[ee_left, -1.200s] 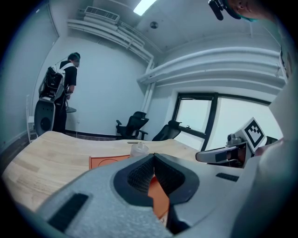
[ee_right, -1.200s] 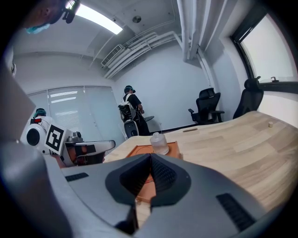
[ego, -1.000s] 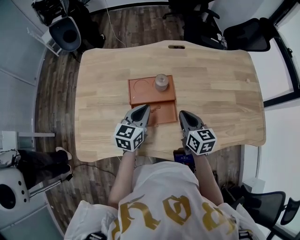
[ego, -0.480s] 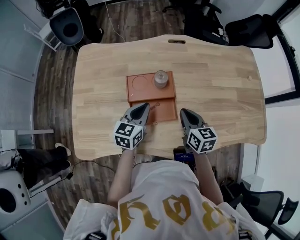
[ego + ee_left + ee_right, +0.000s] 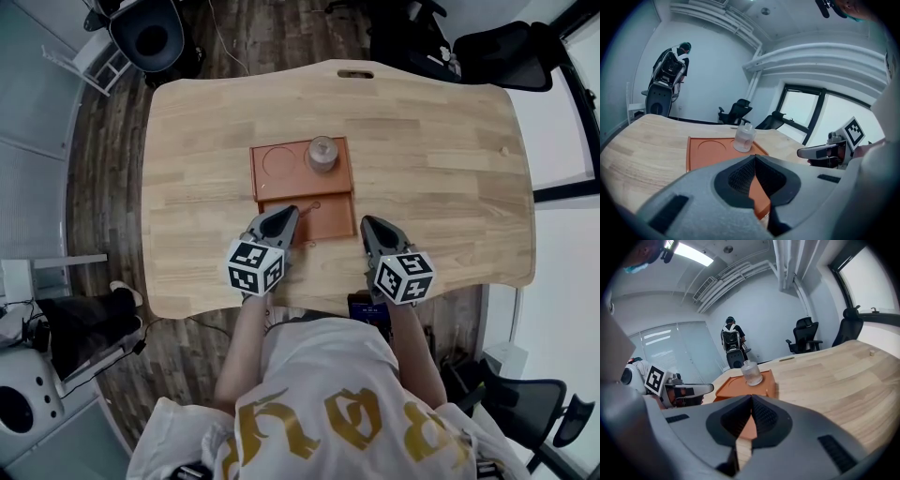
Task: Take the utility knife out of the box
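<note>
An orange-brown box [image 5: 281, 183] lies flat on the wooden table [image 5: 431, 159]; its near section [image 5: 323, 217] is a lower step with a small thin item on it that I cannot identify. No utility knife can be made out. My left gripper [image 5: 286, 215] is shut, its tip over the box's near left part. My right gripper [image 5: 368, 224] is shut too, just right of the box's near corner. In the left gripper view the box [image 5: 701, 152] lies ahead of the shut left gripper [image 5: 754, 157]. The right gripper [image 5: 751, 397] points past the box [image 5: 740, 386].
A small clear bottle [image 5: 322, 155] stands on the box's far right corner beside a round recess [image 5: 278, 162]. Office chairs [image 5: 150, 33] stand beyond the table's far edge. A person stands far off by the wall [image 5: 731, 341].
The head view has shifted slightly, so the table sits a little higher in frame. Both grippers hold about the same place by the box's near edge.
</note>
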A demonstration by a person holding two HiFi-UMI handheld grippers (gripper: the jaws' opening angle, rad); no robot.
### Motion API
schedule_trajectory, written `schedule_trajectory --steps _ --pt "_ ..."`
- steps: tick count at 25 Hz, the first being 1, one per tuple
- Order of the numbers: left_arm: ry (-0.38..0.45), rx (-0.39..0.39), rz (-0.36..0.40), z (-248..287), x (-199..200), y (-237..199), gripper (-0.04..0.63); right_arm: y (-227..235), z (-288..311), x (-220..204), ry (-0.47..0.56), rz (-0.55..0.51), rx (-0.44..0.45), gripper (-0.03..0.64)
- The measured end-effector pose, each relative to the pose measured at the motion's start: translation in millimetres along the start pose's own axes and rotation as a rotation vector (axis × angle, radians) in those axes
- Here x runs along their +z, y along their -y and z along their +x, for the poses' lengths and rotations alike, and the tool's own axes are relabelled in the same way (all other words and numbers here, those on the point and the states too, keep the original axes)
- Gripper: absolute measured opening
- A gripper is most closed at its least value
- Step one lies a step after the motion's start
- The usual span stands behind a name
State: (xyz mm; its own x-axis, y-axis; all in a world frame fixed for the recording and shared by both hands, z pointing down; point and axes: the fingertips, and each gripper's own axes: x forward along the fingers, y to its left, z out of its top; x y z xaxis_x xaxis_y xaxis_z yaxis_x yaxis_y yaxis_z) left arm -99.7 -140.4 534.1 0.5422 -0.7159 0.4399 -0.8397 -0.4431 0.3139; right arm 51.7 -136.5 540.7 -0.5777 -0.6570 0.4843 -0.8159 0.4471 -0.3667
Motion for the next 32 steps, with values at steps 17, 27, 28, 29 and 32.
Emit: schedule_trajectory --steps 17,27,28,29,32 --pt "-0.255 -0.05 0.048 46 -46 -9 0.011 29 24 -5 -0.047 0.044 -0.032 0.012" --pt "-0.41 -0.073 0.079 68 -72 -10 0.012 40 36 -11 -0.075 0.062 -0.035 0.012" --pt "-0.423 -0.081 0.072 70 -75 -9 0.012 41 37 -11 -0.078 0.065 -0.036 0.012" --pt "-0.435 -0.087 0.068 71 -78 -8 0.012 42 37 -12 -0.08 0.066 -0.036 0.012" --pt "-0.465 -0.089 0.094 75 -83 -8 0.012 45 39 -14 -0.087 0.07 -0.037 0.012"
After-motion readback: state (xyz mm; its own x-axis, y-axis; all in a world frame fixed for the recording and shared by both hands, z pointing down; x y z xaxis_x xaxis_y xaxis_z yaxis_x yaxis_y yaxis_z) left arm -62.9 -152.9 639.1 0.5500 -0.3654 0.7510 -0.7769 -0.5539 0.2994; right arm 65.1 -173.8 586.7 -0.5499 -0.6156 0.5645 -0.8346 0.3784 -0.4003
